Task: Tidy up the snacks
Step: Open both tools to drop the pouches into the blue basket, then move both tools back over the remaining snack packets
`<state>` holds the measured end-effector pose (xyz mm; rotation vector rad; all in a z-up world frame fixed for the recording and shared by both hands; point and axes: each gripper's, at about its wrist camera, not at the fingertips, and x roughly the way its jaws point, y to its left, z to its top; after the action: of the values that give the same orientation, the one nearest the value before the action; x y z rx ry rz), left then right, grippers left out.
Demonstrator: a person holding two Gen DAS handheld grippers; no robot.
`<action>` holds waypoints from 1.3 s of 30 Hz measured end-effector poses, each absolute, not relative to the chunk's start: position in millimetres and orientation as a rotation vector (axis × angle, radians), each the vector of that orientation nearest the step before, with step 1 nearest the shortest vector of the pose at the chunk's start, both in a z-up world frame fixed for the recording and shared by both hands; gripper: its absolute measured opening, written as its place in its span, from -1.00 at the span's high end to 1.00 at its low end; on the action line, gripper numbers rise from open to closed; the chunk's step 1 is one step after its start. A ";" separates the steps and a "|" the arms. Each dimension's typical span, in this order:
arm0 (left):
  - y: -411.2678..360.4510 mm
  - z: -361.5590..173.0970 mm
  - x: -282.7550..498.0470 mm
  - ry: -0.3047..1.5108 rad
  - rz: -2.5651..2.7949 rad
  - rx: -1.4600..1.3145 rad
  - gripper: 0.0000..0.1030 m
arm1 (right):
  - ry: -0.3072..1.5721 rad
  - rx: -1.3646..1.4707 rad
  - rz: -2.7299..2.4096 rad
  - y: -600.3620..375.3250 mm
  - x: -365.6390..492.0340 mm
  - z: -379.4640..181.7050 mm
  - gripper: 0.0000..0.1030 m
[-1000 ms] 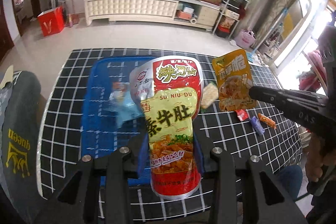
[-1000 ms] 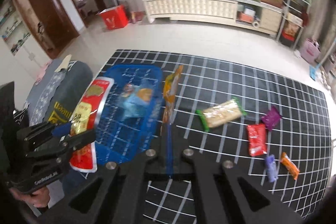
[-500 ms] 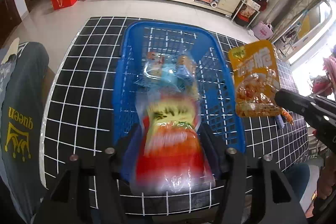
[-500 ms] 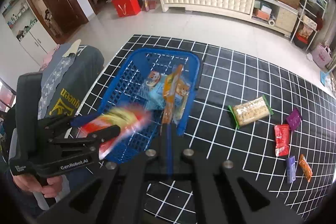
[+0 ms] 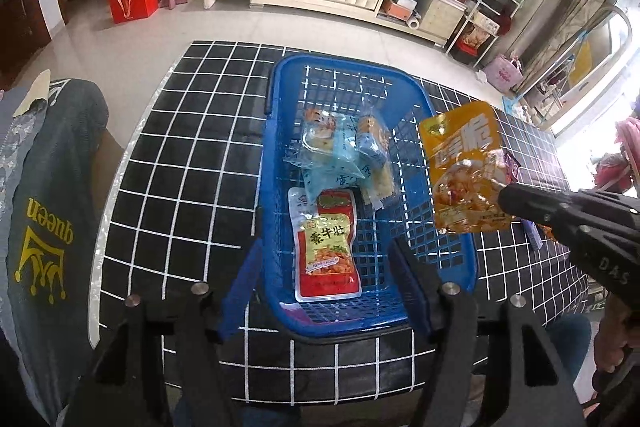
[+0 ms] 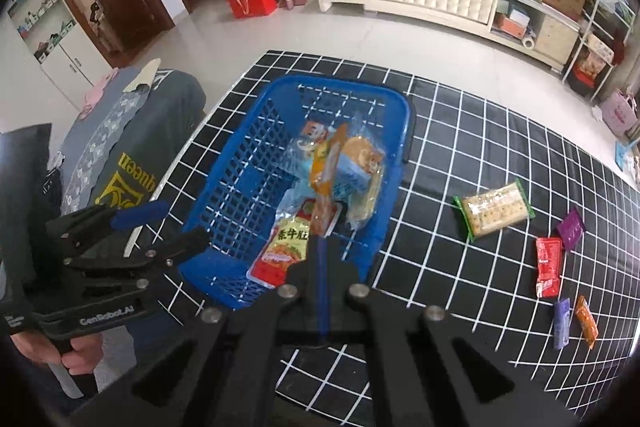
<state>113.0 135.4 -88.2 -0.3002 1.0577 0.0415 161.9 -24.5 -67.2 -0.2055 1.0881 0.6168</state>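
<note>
Left tool (image 5: 324, 259) spread wide, empty, above blue basket (image 5: 280, 99). Right tool (image 6: 322, 247) level over basket rim, clamped on orange pouch (image 5: 464, 171).

A blue basket (image 5: 276, 163) sits on a black, white-gridded tablecloth (image 5: 192, 155), holding a red-and-yellow pouch (image 5: 326, 247).

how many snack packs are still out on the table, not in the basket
5, all right of the basket: cracker pack, purple packet, red packet, small purple stick, orange stick.
</note>
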 end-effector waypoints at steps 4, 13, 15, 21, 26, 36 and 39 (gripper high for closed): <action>141.9 -89.2 109.3 1.053 0.044 -0.307 -0.22 | 1.135 -0.194 0.603 -19.9 163.2 -76.9 0.97; 151.0 -92.2 102.5 1.033 0.018 -0.381 -0.22 | 1.211 -0.247 0.548 -16.1 158.9 -99.2 0.97; 149.1 -92.6 102.0 1.043 0.011 -0.394 -0.22 | 1.230 -0.262 0.547 -15.8 158.0 -101.6 0.97; 135.4 -89.0 101.9 1.044 0.014 -0.349 -0.22 | 1.216 -0.260 0.535 -25.6 155.8 -96.3 0.31; 118.5 -83.5 105.7 1.040 0.000 -0.320 -0.22 | 1.163 -0.218 0.532 -46.0 156.8 -83.1 -0.30; 65.0 -74.6 125.9 1.045 -0.076 -0.258 -0.22 | 1.133 -0.212 0.487 -103.8 161.2 -67.9 -0.43; 42.8 -70.1 132.3 1.043 -0.097 -0.215 -0.22 | 1.109 -0.215 0.474 -121.4 161.0 -61.9 -0.44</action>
<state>132.3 42.8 -70.1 -0.2146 1.0429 -0.0972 161.0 -121.4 -61.9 -0.2146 1.1095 0.4740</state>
